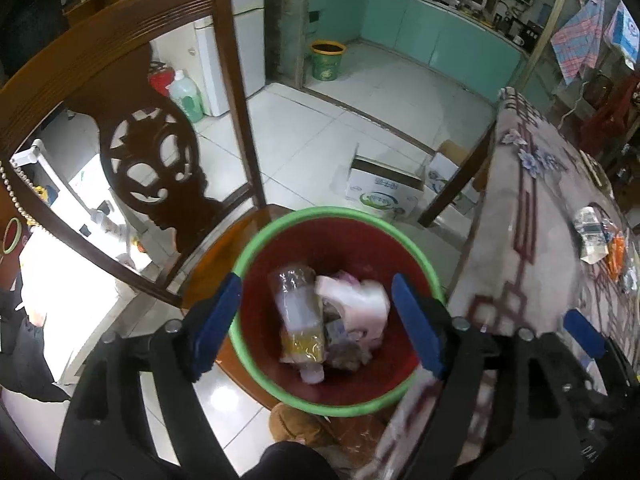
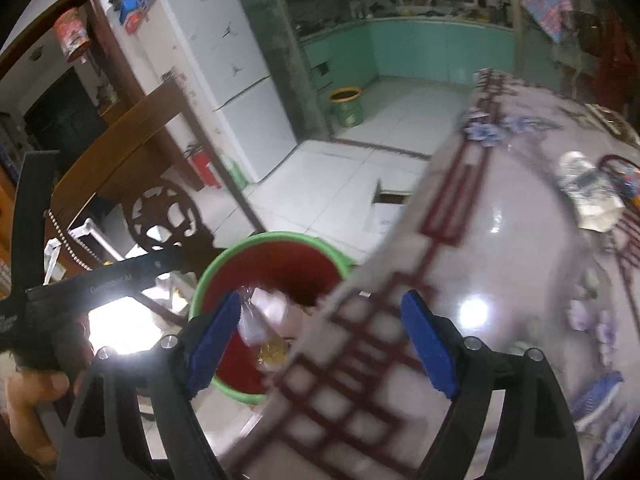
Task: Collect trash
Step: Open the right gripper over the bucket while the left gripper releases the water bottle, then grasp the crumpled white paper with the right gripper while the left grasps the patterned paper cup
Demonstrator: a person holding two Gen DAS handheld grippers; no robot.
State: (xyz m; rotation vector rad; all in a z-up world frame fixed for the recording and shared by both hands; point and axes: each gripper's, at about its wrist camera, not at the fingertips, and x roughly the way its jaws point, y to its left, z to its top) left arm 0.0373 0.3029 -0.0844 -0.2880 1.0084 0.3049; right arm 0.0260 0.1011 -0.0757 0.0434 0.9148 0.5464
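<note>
I am holding the left gripper point(image 1: 318, 322) over the red bin with the green rim point(image 1: 256, 248), which is sitting on the seat of the wooden chair point(image 1: 156, 168). Its blue pads point(image 1: 218, 322) are standing wide apart with nothing pressed between them. Directly below and ahead of that gripper, inside the bin, a clear plastic wrapper with yellow print point(image 1: 298, 316) is lying beside a crumpled pink-white bag point(image 1: 356, 306); both are blurred. Farther ahead of the fingers, on the tiled floor, an open cardboard box point(image 1: 382, 192) is standing.

I am pointing the right gripper point(image 2: 320, 342) down at the near edge of the table point(image 2: 500, 280), just to the right of the bin. Its jaws are also spread, and I am seeing no object clamped in them. The left pad is overlapping the bin's rim in the right wrist view, while the right pad is hanging over the patterned tablecloth. Ahead and to the right of it, more crumpled trash point(image 2: 592, 196) is lying on the tabletop, well apart from the bin. At the lower left of that view a hand point(image 2: 32, 404) is gripping the other tool's handle.
</note>
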